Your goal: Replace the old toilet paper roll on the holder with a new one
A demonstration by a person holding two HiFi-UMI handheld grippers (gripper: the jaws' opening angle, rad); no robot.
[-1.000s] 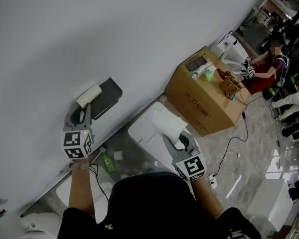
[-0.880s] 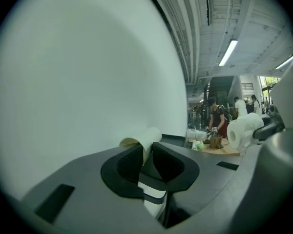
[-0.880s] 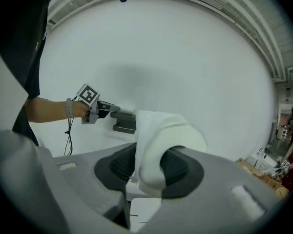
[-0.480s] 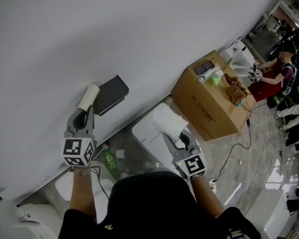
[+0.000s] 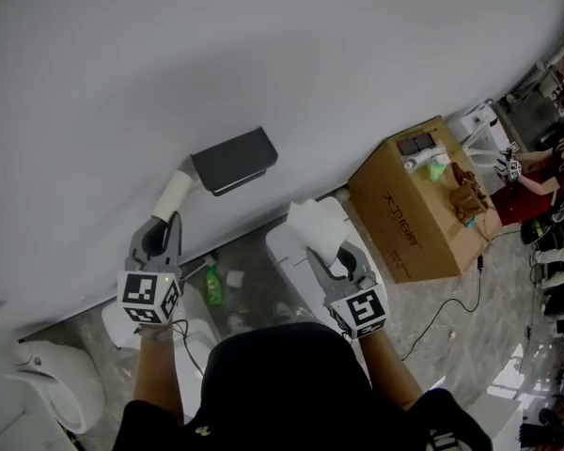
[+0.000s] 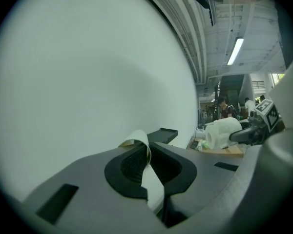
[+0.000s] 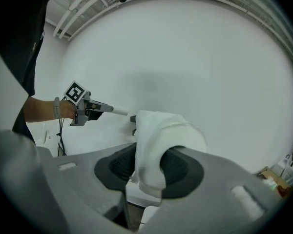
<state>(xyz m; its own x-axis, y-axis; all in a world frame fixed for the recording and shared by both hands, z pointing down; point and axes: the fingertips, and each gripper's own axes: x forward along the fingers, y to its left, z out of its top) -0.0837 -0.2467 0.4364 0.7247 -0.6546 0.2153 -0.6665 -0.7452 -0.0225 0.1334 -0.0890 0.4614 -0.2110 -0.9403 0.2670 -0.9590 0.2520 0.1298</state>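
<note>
The left gripper (image 5: pixel 166 225), jaws just closing, pinches the cardboard tube (image 5: pixel 175 194) beside the holder (image 5: pixel 233 160); the right gripper (image 5: pixel 336 259) grips the new roll (image 5: pixel 317 229) nearby.

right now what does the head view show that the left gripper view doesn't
Only the head view: the green bottle on the floor. Only the left gripper view: the ceiling light, and a close look at the left tongs, which have just been closing and now pinch the cardboard tube flat. Both: the holder on the wall, the tube, and the new roll held in the right tongs.
</note>
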